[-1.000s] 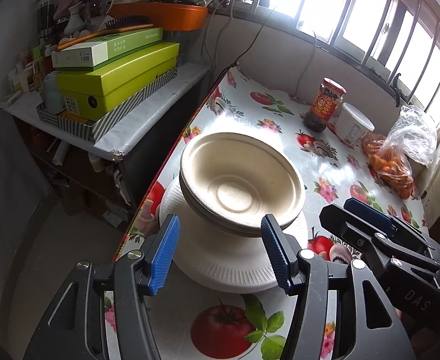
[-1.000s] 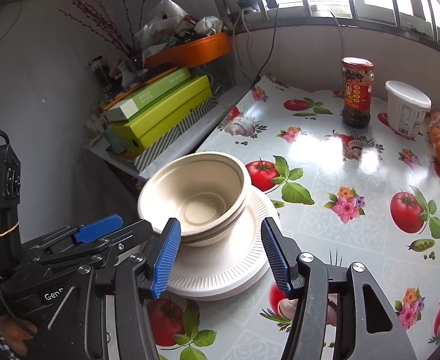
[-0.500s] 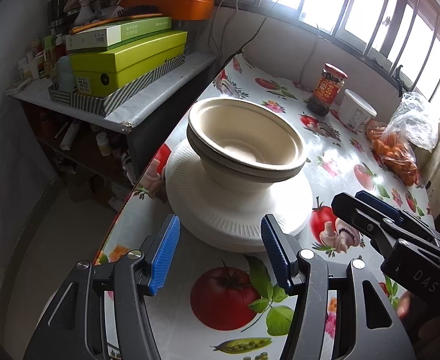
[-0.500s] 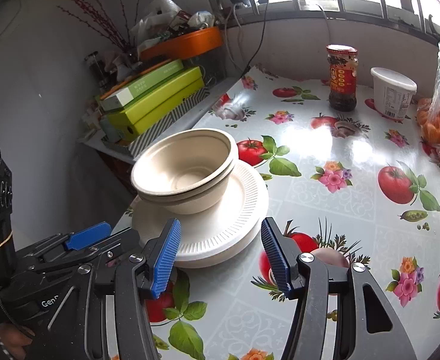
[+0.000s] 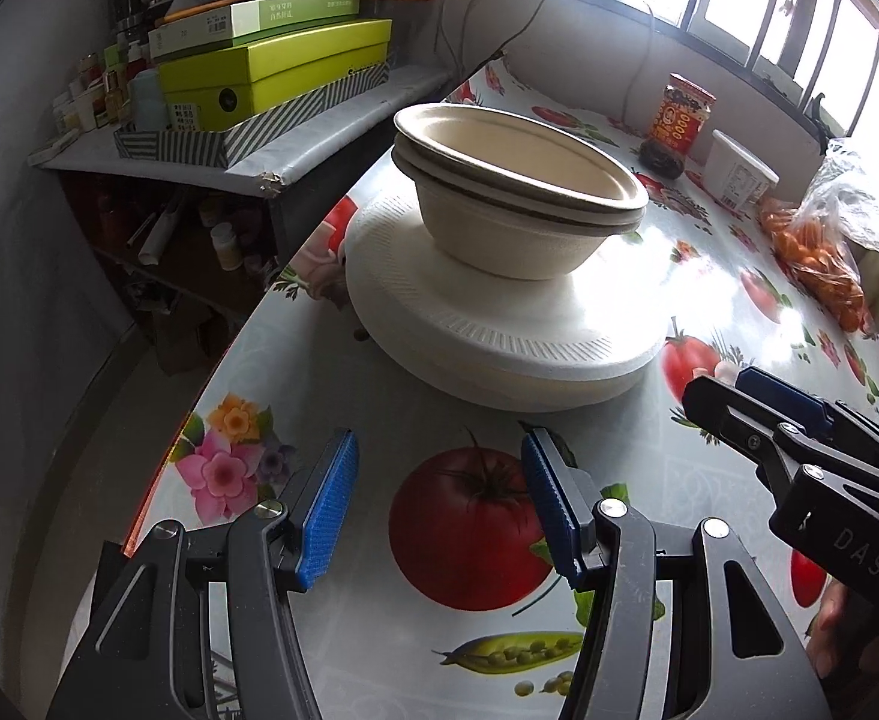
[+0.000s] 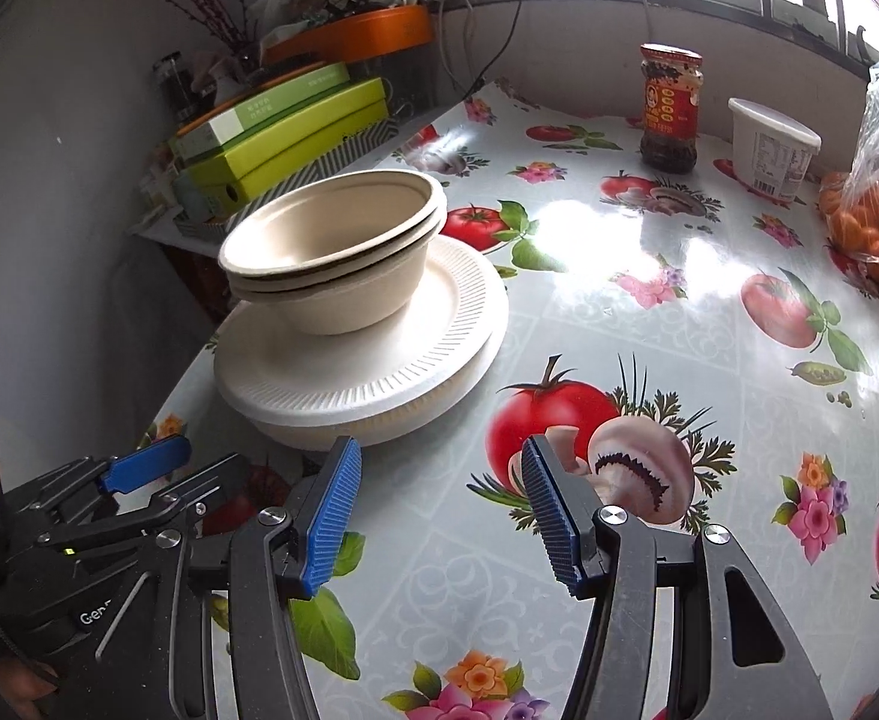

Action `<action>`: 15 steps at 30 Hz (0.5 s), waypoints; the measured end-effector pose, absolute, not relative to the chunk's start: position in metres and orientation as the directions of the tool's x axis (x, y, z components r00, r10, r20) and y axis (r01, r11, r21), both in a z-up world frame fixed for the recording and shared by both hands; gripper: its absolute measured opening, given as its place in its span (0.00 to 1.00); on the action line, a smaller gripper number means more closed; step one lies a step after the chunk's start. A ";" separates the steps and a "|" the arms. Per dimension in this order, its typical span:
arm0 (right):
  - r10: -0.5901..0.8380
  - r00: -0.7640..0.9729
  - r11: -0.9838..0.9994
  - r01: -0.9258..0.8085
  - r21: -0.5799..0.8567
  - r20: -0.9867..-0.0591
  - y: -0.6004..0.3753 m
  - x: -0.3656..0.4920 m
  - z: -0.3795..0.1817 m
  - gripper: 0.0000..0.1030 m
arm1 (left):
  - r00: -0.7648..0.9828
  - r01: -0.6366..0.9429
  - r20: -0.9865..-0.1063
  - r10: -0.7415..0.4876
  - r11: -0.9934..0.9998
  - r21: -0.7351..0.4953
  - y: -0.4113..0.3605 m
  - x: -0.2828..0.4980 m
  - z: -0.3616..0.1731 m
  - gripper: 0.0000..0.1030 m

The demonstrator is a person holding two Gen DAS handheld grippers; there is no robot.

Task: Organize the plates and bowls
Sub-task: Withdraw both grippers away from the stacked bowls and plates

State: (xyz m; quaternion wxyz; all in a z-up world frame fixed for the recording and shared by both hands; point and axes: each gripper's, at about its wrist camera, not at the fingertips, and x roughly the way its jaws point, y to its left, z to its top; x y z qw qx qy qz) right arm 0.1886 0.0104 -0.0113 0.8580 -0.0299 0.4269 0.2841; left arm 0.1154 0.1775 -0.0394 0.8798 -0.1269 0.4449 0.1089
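left gripper (image 5: 436,507) jaws apart and empty, right gripper (image 6: 436,507) likewise

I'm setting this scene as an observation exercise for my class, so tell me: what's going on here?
A person holds a two-finger gripper in each hand over a table with a fruit-and-flower oilcloth. Two nested beige paper bowls sit on a stack of white ribbed foam plates near the table's edge. The left gripper and the right gripper both hang open and empty, short of the stack and touching nothing. At the far side stand a red-labelled sauce jar, a white tub and a bag of oranges.
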 end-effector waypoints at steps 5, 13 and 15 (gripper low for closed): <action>0.436 0.475 0.841 -0.517 0.158 -0.764 0.009 0.183 -0.021 0.55 | 0.563 -0.307 -0.822 0.091 0.946 -0.106 0.172 0.113 -0.051 0.56; 0.363 0.481 0.865 -0.493 0.097 -0.798 0.006 0.182 -0.035 0.55 | 0.575 -0.292 -0.808 0.132 0.955 -0.052 0.160 0.115 -0.055 0.56; 0.354 0.480 0.868 -0.487 0.091 -0.803 0.004 0.182 -0.038 0.55 | 0.577 -0.293 -0.805 0.138 0.955 -0.047 0.158 0.116 -0.055 0.56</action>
